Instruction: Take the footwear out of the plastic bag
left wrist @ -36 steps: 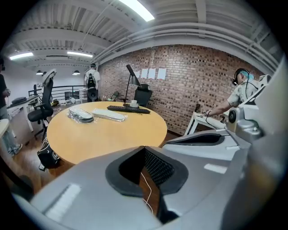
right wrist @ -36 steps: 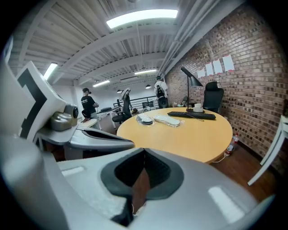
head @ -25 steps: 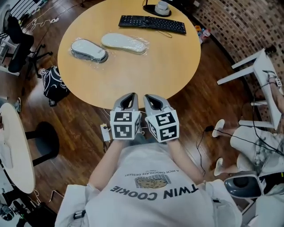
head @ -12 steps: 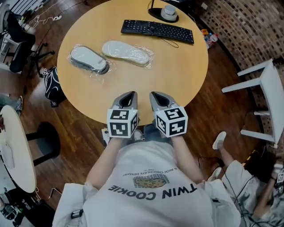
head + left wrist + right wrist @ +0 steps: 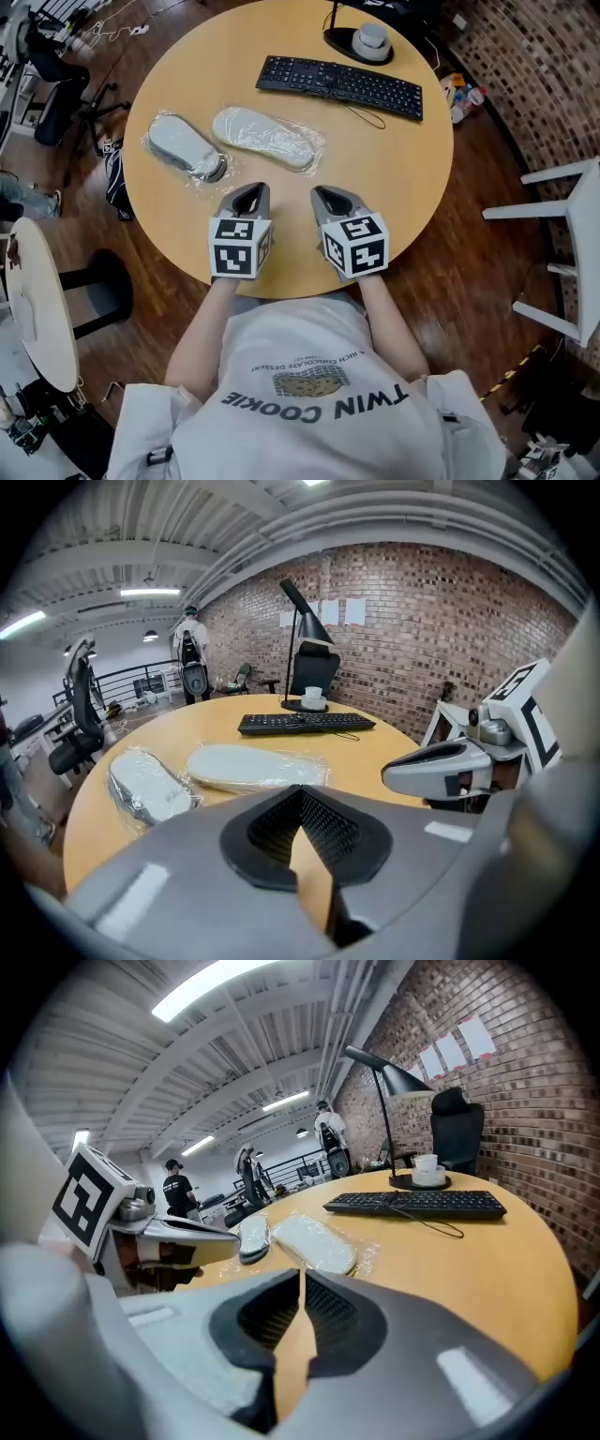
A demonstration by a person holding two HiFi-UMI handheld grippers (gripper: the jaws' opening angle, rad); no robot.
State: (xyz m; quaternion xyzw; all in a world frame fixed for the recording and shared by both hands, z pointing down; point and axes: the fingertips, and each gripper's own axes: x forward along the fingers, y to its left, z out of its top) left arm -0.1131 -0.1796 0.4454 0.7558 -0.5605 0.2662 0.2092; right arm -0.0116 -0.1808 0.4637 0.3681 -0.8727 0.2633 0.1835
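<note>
Two claws clenched empty: left claw [image 5: 249, 193], right claw [image 5: 327, 195].
Slick bag [image 5: 265, 138] ahead may slip from a shallow pinch.

lamp [image 5: 361, 41]: head past top edge | chair [image 5: 586, 244]: cut off right | plastic [image 5: 269, 139]: one bag or two, we can't tell

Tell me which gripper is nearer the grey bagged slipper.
Left. The left gripper is just beside the grey bagged slipper's near end; the right gripper is farther off, past the left one.
</note>
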